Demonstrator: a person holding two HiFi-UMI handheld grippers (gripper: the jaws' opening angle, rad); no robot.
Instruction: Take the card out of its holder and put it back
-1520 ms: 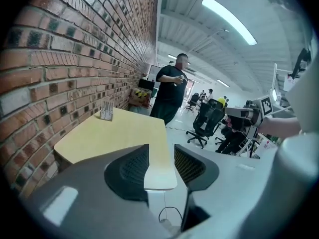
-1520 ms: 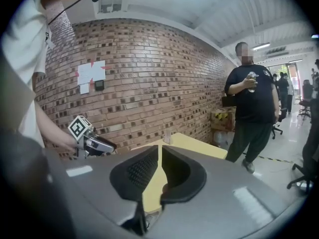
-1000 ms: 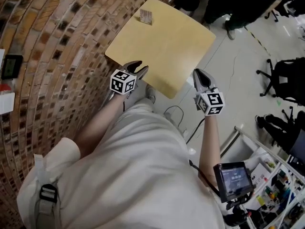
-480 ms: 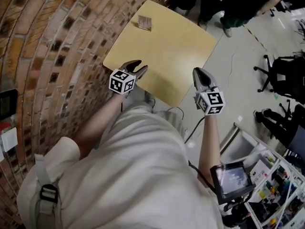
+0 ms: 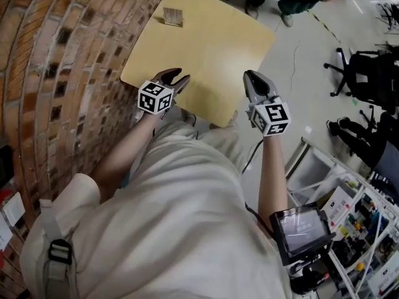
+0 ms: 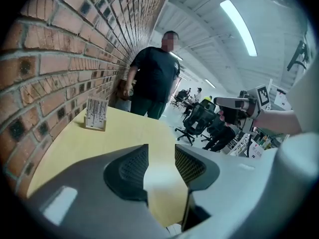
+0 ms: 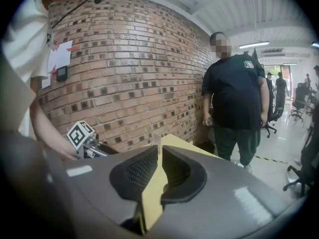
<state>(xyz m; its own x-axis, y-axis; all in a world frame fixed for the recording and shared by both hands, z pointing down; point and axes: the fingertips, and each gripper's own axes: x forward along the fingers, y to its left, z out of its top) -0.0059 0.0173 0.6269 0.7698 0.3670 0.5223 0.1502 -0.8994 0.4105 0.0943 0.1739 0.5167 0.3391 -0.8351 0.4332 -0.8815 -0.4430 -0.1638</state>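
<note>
Where the yellow table runs up against the brick wall, at its far corner, stands the card: small, pale, upright, seated in a low pale holder. The card's face is covered with thin dark vertical strokes, set in rows. They are too small to read as letters or a brand. From the head view the card is only a brownish fleck near the table's far edge.

Left gripper is over the near edge of the table, on the wall side. Its fingers stand apart, with a clear gap between the ribbed pads and bare tabletop showing through. Nothing held. The card lies well ahead and off to the left of that gap, not in line with it.

Right gripper is also at the near edge, on the side away from the wall. Its fingers are drawn together, with only a thin wedge of yellow tabletop between the pads. Nothing gripped. The card shows edge-on as a thin pale sliver just above the fingertips, in line with the slit but well apart across the table.

Writing: each gripper carries a cube with black-and-white square markers, no words. A small screen beside the right elbow is lit, its text unreadable. A person in a dark shirt stands beyond the table's far end.
</note>
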